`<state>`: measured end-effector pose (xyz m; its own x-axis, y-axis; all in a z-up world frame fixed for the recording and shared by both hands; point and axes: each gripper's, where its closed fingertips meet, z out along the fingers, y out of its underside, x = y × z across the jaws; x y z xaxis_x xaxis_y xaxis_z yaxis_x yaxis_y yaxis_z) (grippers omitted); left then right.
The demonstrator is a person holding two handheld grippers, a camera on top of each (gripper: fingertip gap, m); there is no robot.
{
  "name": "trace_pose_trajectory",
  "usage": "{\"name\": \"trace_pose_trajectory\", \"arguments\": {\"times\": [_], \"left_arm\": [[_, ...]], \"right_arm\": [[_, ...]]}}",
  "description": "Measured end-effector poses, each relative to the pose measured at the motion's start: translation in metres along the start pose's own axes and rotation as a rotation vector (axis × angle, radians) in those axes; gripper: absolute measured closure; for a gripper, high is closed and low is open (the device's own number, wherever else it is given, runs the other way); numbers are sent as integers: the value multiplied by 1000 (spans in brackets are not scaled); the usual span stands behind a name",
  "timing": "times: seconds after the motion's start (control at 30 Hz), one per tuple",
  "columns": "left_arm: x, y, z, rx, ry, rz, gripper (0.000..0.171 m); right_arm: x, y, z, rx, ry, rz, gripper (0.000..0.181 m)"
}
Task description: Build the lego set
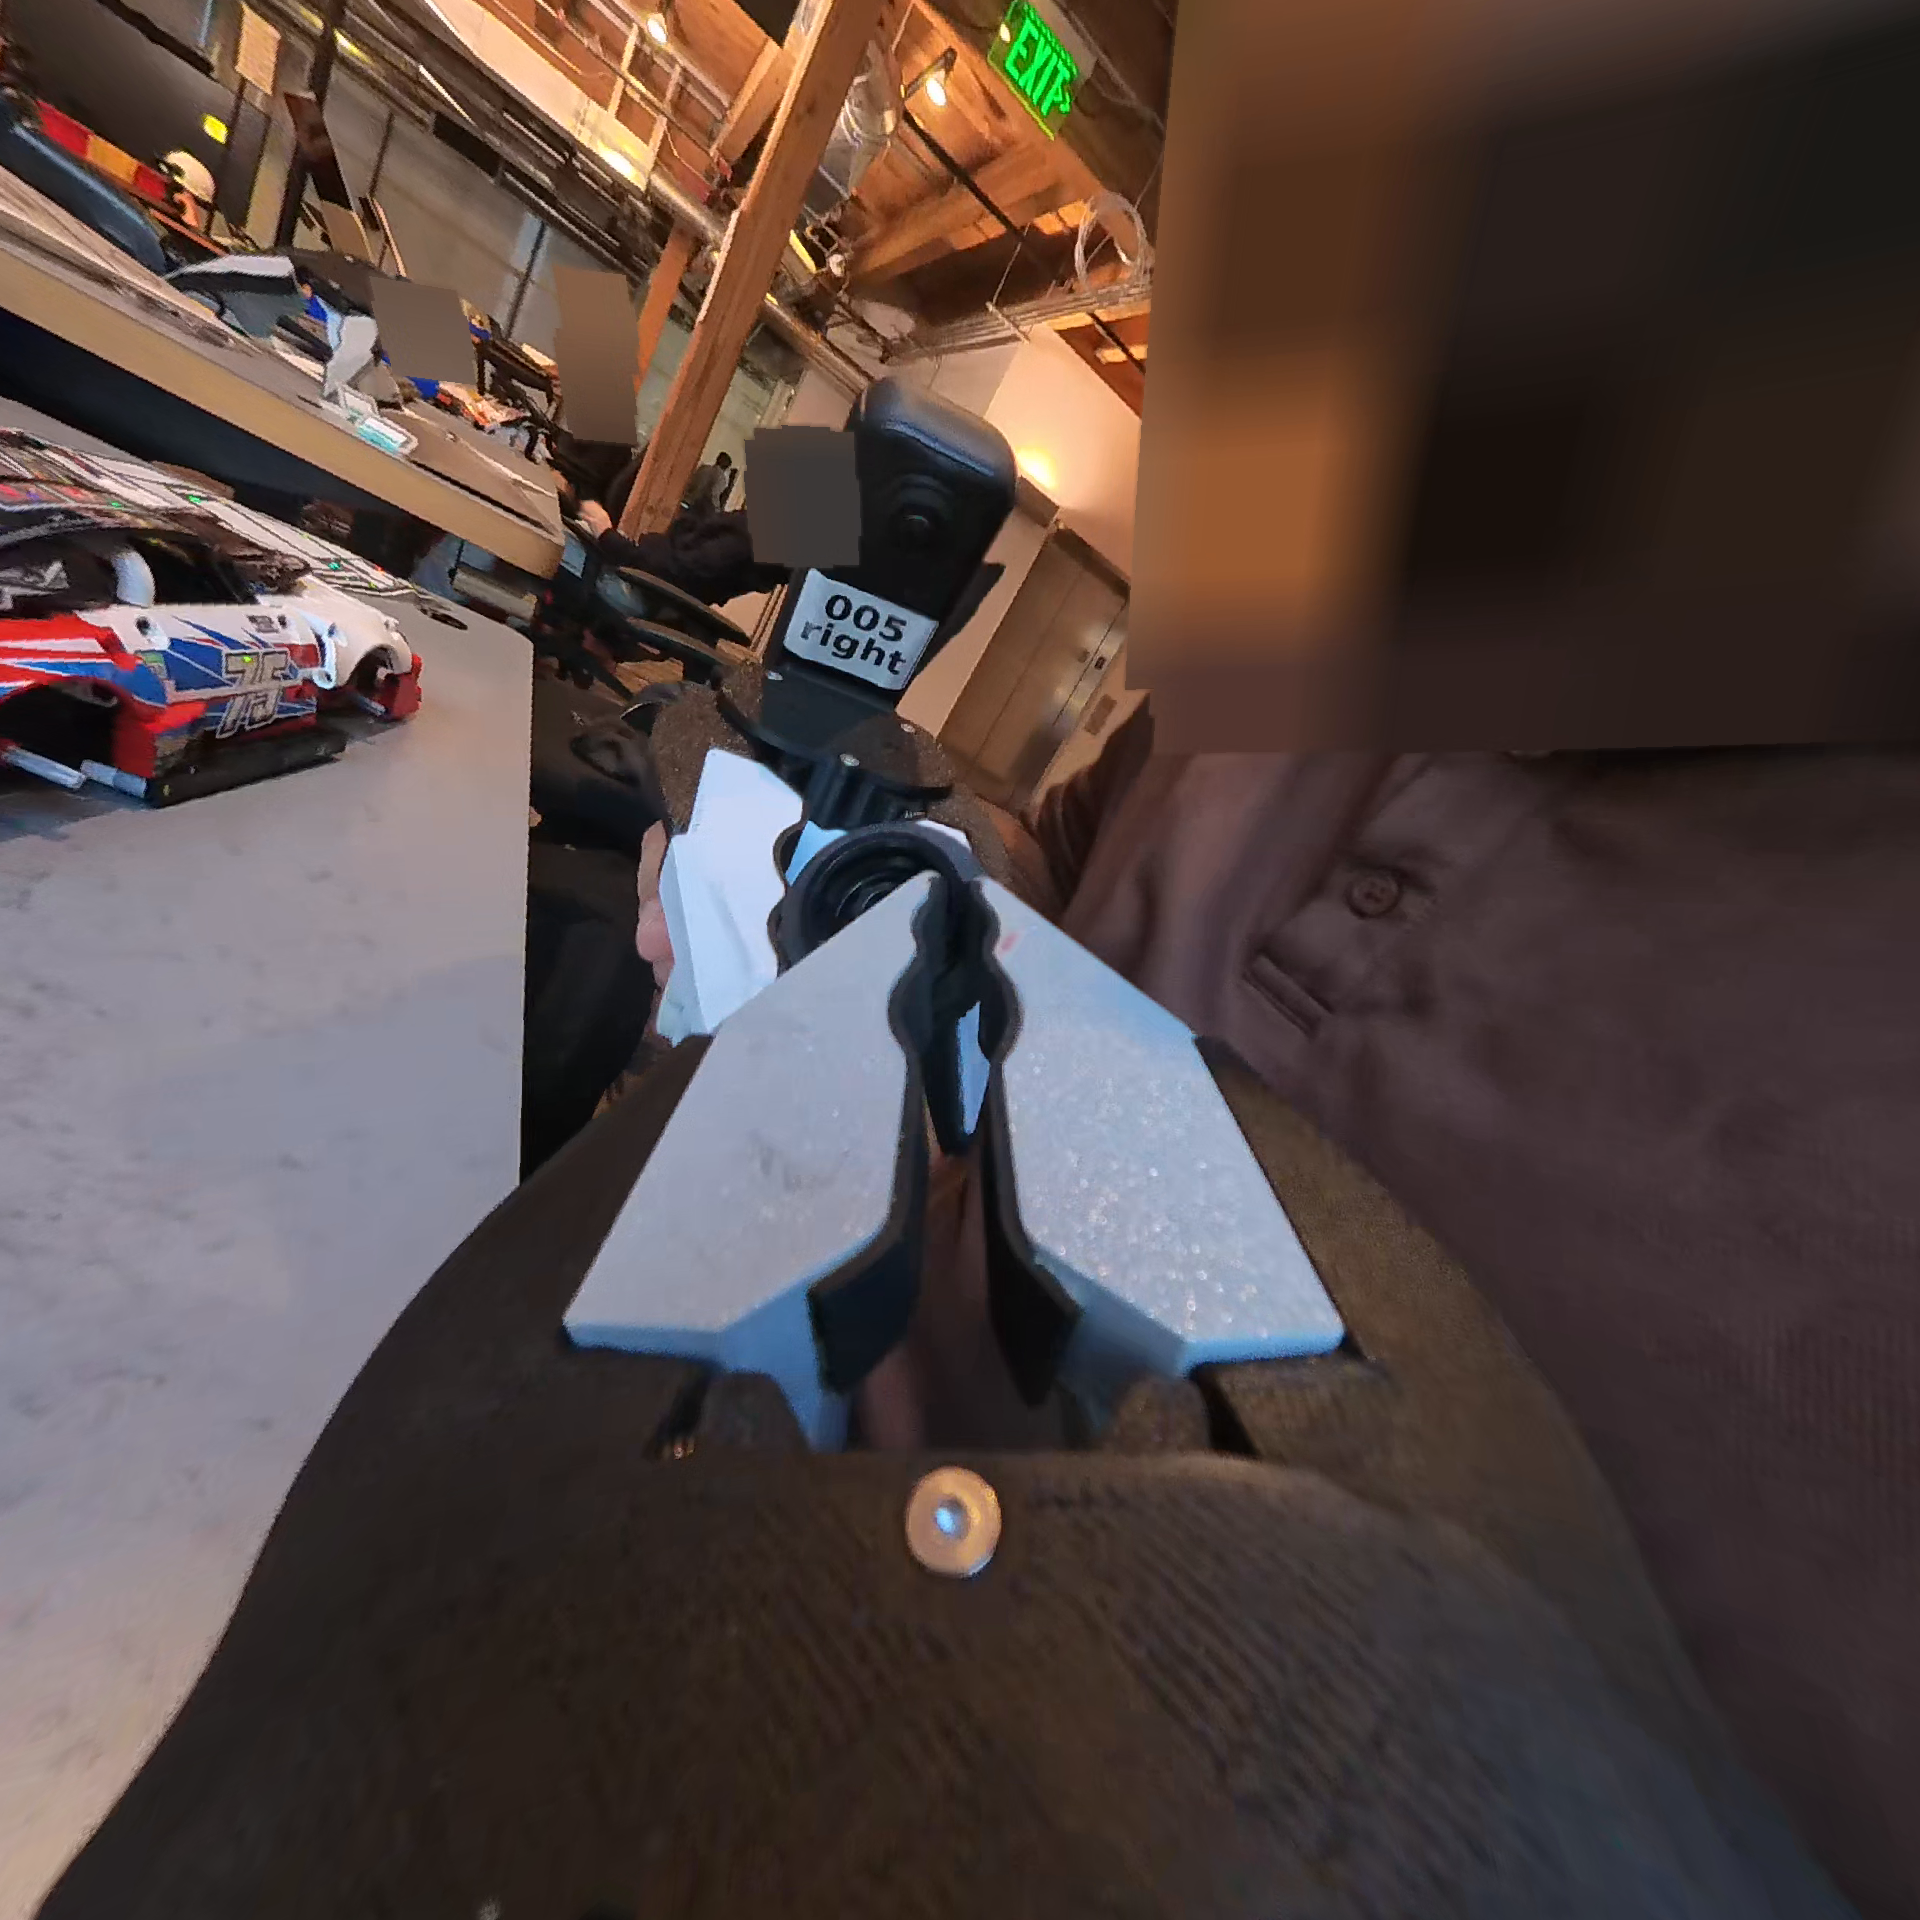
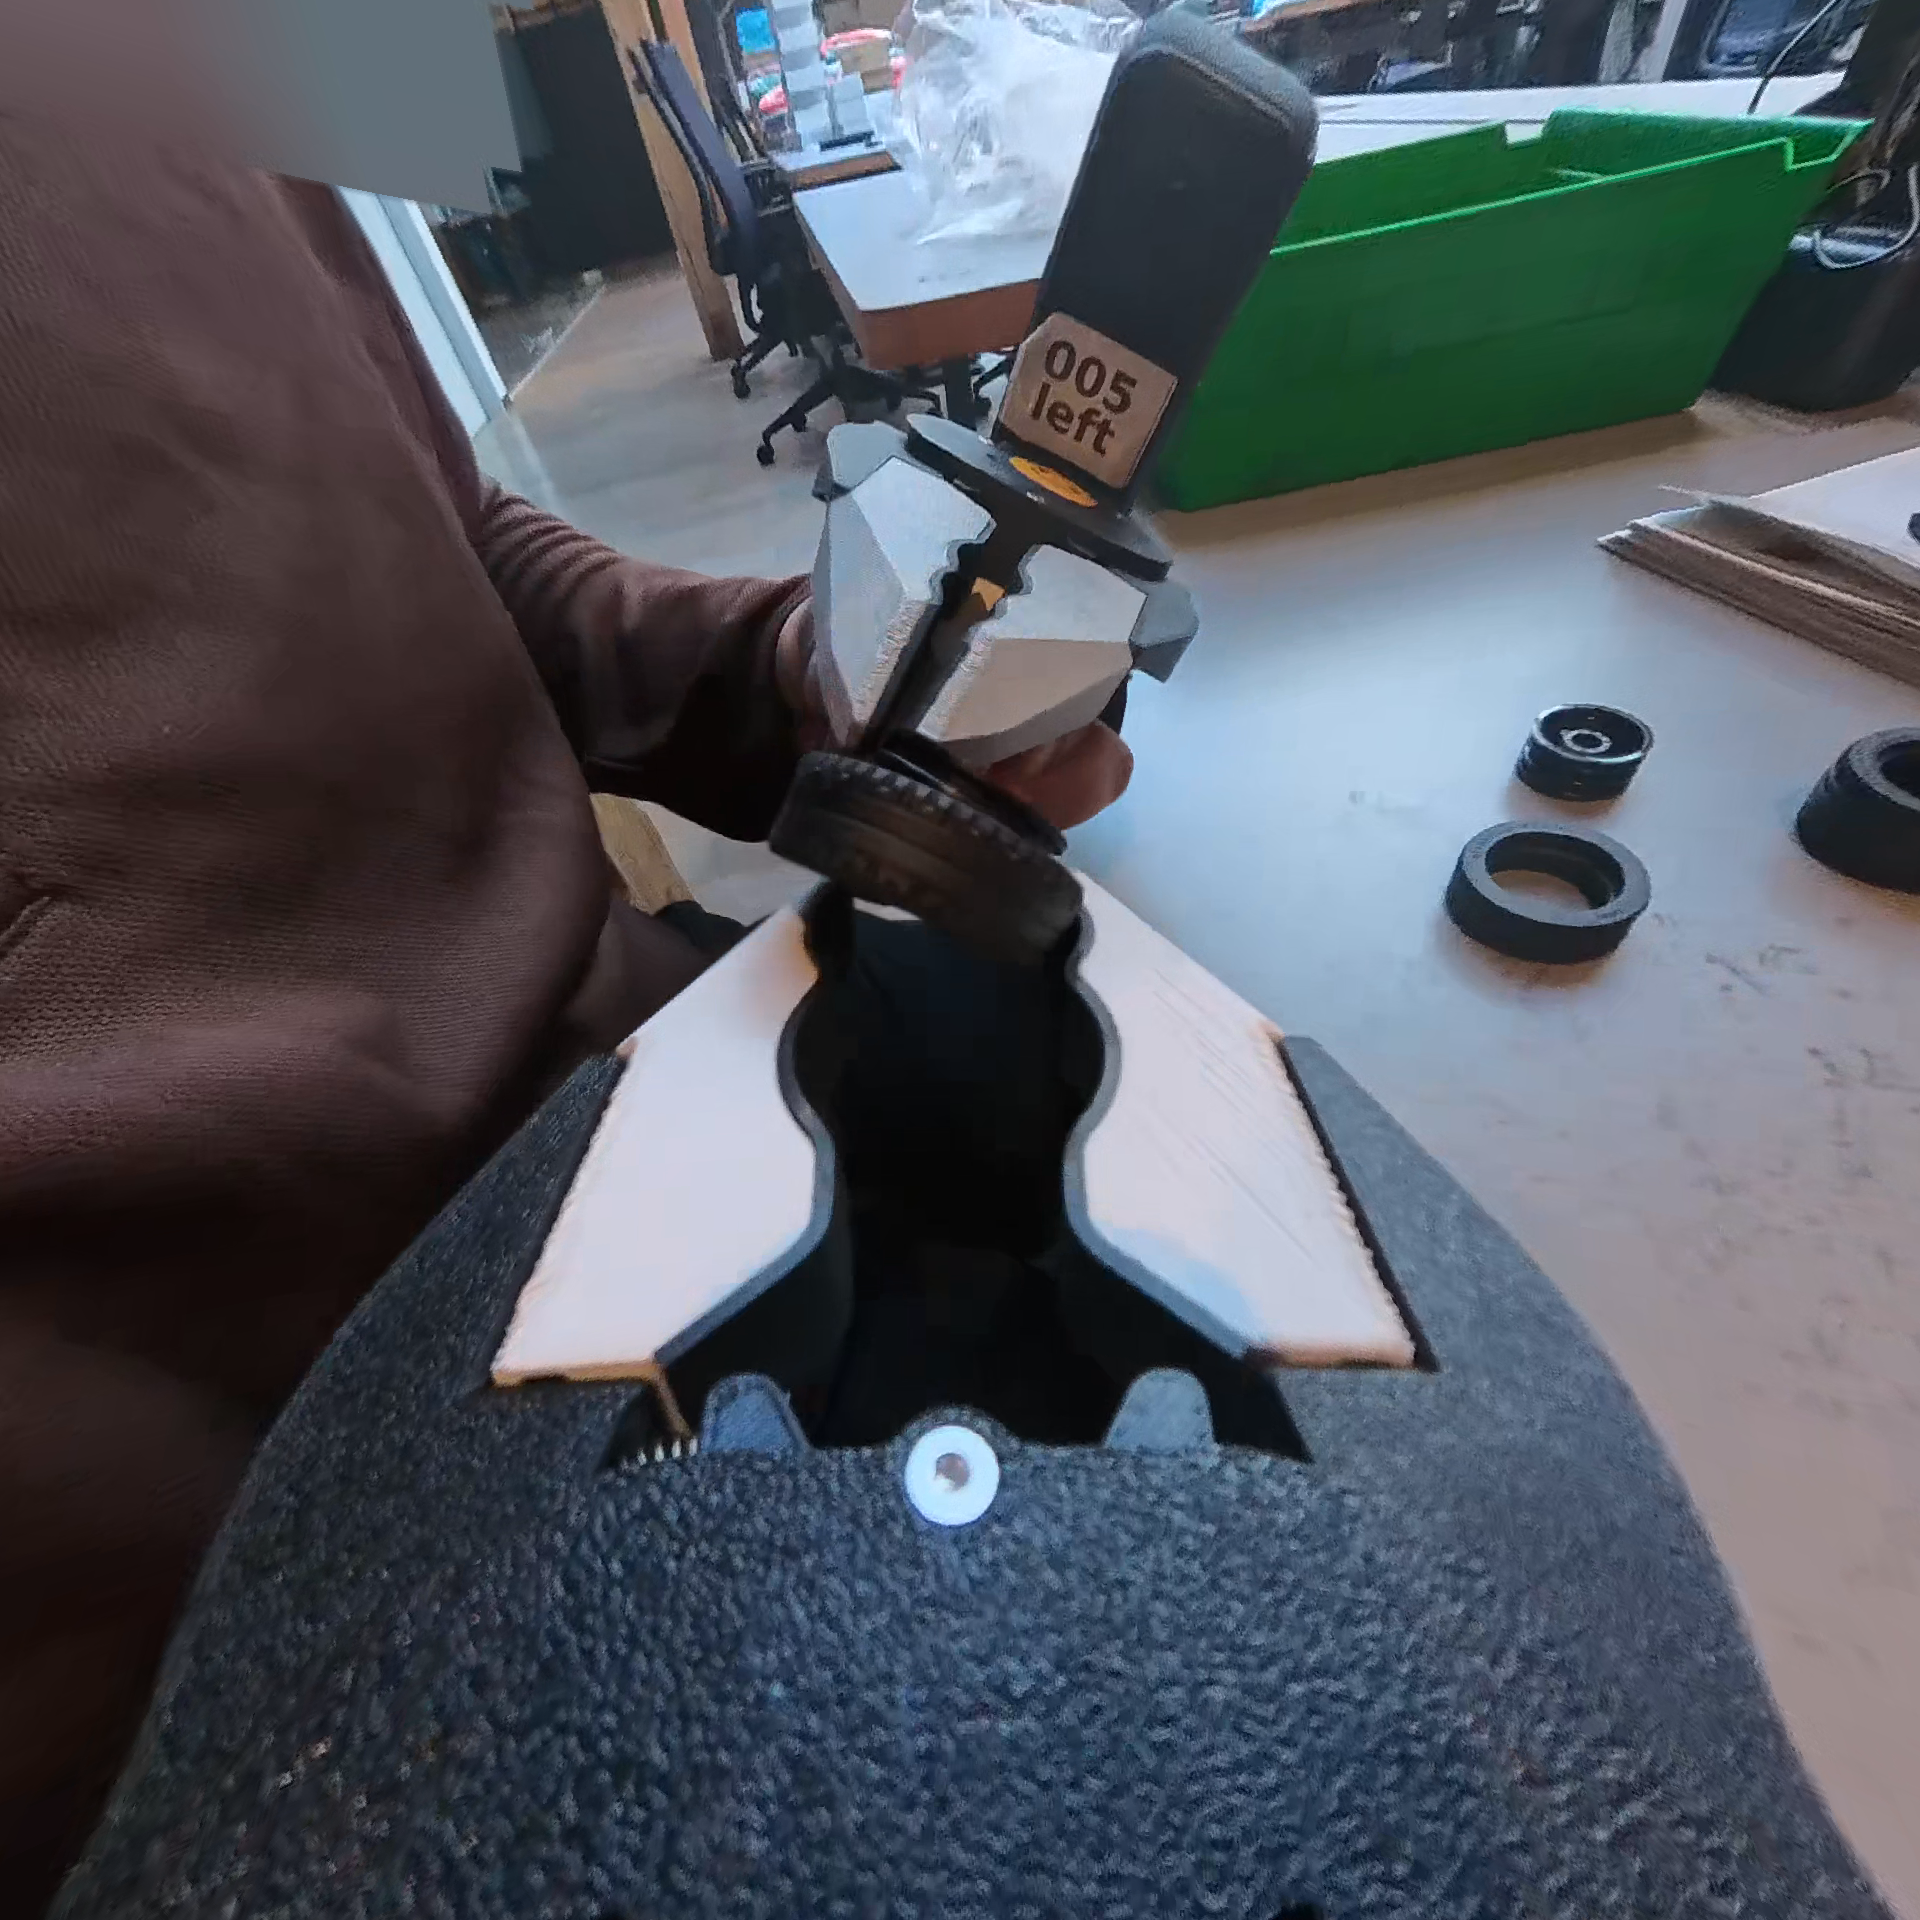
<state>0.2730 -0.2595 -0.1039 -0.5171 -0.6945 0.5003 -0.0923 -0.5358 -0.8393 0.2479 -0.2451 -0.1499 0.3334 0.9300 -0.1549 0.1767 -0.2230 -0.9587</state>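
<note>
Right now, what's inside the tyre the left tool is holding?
A dark rim sits in the tyre, pinched by the left tool. Its far face and hub are hidden.

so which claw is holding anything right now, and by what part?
The left claw pinches the black rubber wheel by its rim edge. The right claw is open, touching or just short of the wheel's tread.

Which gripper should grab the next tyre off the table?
The right gripper, probably. Its fingers are open and hold nothing, and the loose tyre lies on the table on its side. The left gripper is shut on a wheel.
</note>
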Motion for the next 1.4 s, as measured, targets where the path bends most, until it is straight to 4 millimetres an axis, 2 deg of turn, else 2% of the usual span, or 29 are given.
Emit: {"name": "trace_pose_trajectory", "arguments": {"times": [0.2, 0.33, 0.5, 0.6, 0.73, 0.83, 0.9, 1.07, 1.17, 1.3, 1.4], "left_arm": [[3, -13, 10, 47, -16, -31, 171], [2, -14, 14, 61, -95, -10, 171], [-13, -10, 15, 3, -234, 33, 171], [-20, -16, 13, 3, -275, 27, 171], [-35, -29, 2, -19, -384, 118, 171], [-63, -30, -12, -136, -579, 289, 171], [-77, -30, -19, -234, -713, 507, 171], [-77, -27, -8, -417, -780, 1055, 171], [-74, -36, -4, -456, -793, 1308, 171], [-78, -48, -7, -507, -811, 1545, 171], [-84, -48, -9, -567, -801, 1724, 171]], "right_arm": [[3, -13, -6, 45, 79, -5, 146], [9, -8, -6, 29, 121, 29, 156], [23, 0, -7, 0, 193, 57, 160], [37, 1, -11, -21, 251, 31, 160], [56, 15, -24, -95, 321, 22, 156], [61, 20, -31, -80, 320, 99, 153], [64, 17, -34, -42, 302, 176, 150], [80, -9, -49, 99, 236, 325, 137], [92, -24, -57, 177, 188, 372, 132], [96, -39, -48, 186, 101, 359, 125], [100, -47, -37, 188, 28, 372, 126]]}}
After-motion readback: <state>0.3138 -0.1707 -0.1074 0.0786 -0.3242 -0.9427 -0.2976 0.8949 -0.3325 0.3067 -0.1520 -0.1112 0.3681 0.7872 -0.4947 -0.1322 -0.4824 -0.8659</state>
